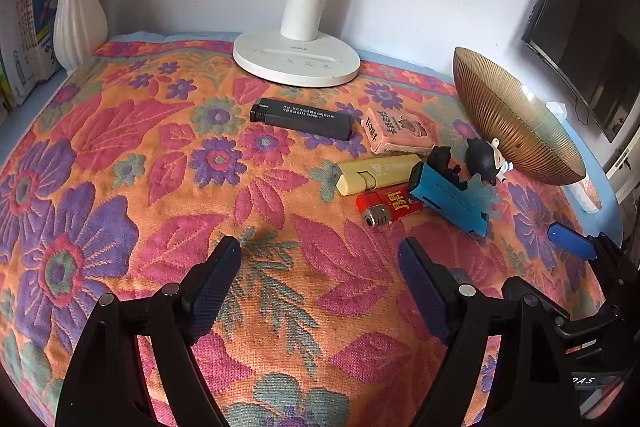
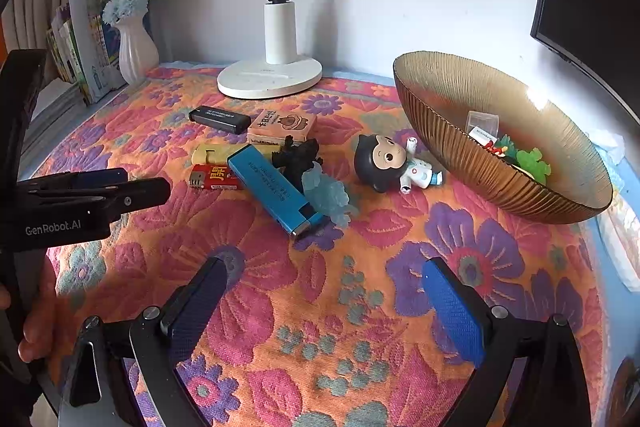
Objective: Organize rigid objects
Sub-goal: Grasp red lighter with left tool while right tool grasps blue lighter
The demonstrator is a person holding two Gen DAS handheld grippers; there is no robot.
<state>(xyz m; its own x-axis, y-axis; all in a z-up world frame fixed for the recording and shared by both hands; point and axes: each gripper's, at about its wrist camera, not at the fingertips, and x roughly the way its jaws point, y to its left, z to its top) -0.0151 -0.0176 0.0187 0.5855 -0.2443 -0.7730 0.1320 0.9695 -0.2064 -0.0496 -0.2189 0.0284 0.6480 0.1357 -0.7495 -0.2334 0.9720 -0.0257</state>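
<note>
Bowl with toys and packet

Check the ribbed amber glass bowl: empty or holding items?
Holding items: the ribbed amber glass bowl contains a green toy and a small clear packet.

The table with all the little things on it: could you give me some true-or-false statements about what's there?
1. The golden bowl already holds a few small items. True.
2. The blue lighter lies inside the bowl. False: it lies on the floral cloth.
3. The right tongs grip the red lighter. False: they are open and empty.
4. The big-headed figurine lies on its side beside the bowl. True.
5. The left tongs are open. True.
</note>
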